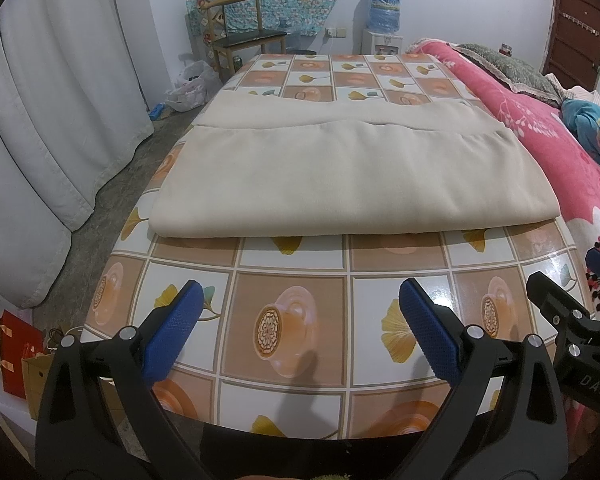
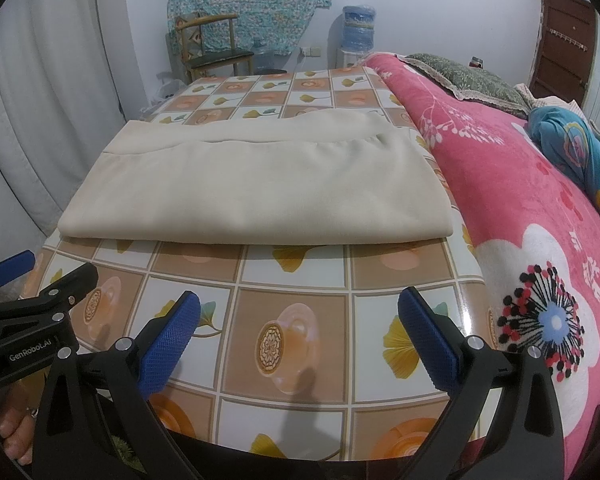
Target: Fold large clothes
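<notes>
A large beige cloth (image 1: 340, 172) lies folded flat in a wide rectangle across the middle of the table (image 1: 292, 328), with a lower layer showing along its far edge. It also shows in the right wrist view (image 2: 260, 184). My left gripper (image 1: 300, 300) is open and empty, held above the table's near edge, well short of the cloth. My right gripper (image 2: 300, 312) is open and empty too, beside the left one. The right gripper's fingers (image 1: 548, 296) show at the right of the left wrist view; the left gripper's fingers (image 2: 72, 280) show at the left of the right wrist view.
The table has a glossy tiled-pattern cover. A bed with a pink flowered blanket (image 2: 520, 208) adjoins its right side. White curtains (image 1: 52, 120) hang left. A wooden chair (image 1: 240, 36) and water dispenser (image 1: 384, 20) stand behind. Red gift bags (image 1: 16, 356) sit on the floor.
</notes>
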Demonstrator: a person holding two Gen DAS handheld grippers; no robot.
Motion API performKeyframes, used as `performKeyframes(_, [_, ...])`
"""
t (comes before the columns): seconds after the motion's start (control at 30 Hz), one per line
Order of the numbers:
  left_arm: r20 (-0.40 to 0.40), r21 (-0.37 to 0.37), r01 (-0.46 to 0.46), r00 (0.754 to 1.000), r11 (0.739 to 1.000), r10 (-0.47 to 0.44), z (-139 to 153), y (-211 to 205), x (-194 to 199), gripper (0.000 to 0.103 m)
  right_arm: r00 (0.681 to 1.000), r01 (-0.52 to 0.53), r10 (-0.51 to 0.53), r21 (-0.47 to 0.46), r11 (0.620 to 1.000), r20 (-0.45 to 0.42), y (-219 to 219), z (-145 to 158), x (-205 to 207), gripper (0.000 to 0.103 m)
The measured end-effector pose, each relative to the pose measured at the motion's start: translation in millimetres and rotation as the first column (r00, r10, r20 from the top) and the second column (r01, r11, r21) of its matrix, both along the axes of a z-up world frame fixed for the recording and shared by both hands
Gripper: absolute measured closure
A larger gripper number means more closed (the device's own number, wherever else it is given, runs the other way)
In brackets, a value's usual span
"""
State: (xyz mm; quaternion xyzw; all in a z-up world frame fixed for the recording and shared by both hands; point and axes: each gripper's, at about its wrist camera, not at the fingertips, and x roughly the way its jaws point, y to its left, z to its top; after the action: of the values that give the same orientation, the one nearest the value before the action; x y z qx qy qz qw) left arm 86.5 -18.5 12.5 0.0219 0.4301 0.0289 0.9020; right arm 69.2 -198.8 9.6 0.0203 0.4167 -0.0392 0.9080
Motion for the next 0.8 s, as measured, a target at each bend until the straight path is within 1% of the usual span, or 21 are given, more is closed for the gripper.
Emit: performKeyframes(0.8, [0.002,-0.002,0.000,1.000,1.000,0.000,0.3,0.8,0.3,0.008,1.000,-0.016,0.016,-0.009,1.000,0.000,3.7,2.4,1.0,0.007])
